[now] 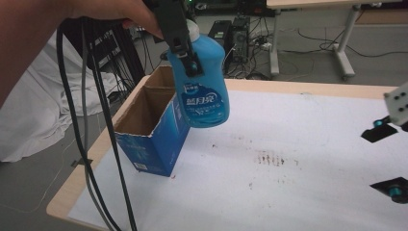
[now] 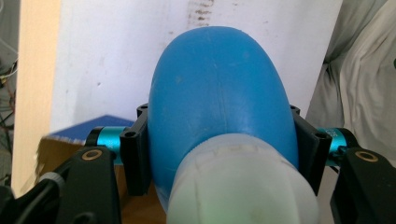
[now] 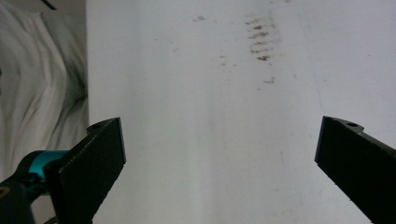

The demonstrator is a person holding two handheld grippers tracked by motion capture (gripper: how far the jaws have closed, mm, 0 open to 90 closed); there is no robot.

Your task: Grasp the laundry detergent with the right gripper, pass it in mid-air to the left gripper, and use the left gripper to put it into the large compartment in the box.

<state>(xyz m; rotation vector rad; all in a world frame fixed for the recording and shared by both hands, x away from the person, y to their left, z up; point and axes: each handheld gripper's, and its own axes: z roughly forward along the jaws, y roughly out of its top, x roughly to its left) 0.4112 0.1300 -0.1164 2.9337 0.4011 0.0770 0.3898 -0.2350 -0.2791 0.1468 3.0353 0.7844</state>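
Observation:
A blue detergent bottle (image 1: 204, 91) with a white cap (image 1: 193, 29) hangs in the air, tilted, just right of an open blue cardboard box (image 1: 149, 139). My left gripper (image 1: 188, 57) is shut on the bottle's upper body, held by a hand at the top left. In the left gripper view both jaws press the sides of the bottle (image 2: 219, 88), with the cap (image 2: 243, 186) nearest and a corner of the box (image 2: 88, 130) below. My right gripper (image 1: 387, 159) stands open at the table's right edge. Its wide-spread jaws (image 3: 219, 158) have nothing between them.
The table wears a white cover (image 1: 308, 125) with brown stains (image 1: 269, 158) near its middle. Black cables (image 1: 89, 120) dangle from the left hand over the table's left front. White cloth (image 1: 33, 115) lies on the floor at left. Table legs and computer gear stand behind.

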